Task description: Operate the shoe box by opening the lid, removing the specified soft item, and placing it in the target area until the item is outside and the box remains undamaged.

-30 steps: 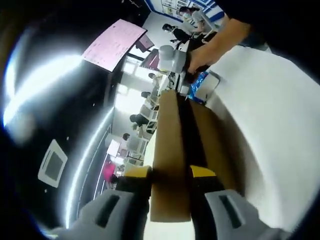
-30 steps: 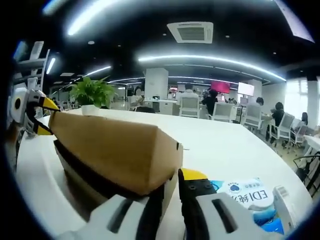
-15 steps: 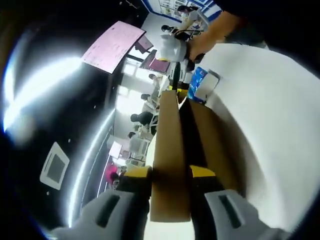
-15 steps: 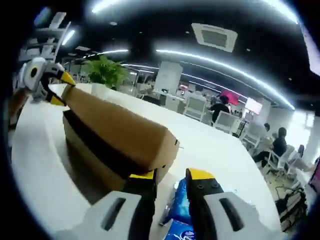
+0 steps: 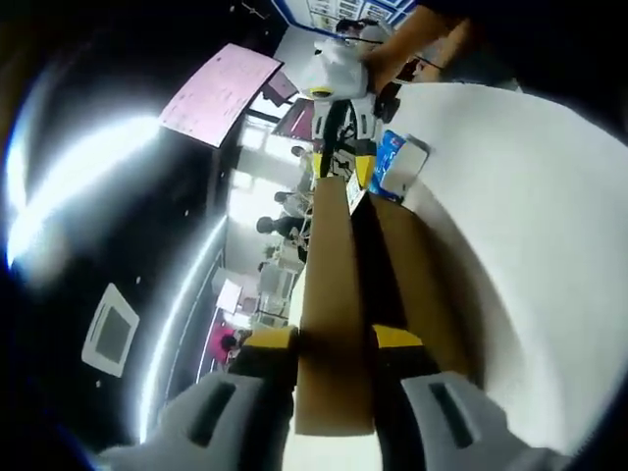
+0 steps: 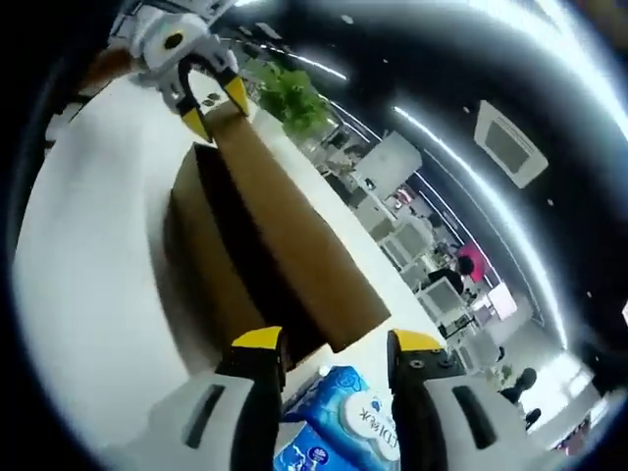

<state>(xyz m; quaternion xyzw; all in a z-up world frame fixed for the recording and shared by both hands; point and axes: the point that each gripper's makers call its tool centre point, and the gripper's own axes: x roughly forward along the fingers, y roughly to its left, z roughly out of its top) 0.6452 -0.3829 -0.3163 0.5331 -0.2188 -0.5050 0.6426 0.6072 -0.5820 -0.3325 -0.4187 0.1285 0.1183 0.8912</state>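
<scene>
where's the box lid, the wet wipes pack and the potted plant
box lid (image 5: 334, 324), left gripper view, on its cardboard edge between the jaws
wet wipes pack (image 6: 339, 432), right gripper view, on its blue and white label
potted plant (image 6: 294, 93), right gripper view, on its green leaves

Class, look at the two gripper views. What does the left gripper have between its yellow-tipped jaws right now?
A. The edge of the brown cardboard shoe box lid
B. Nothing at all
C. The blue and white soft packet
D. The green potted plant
A: in the left gripper view the left gripper is closed on the edge of the brown cardboard shoe box lid, while the blue and white soft packet lies apart on the white table.
</scene>
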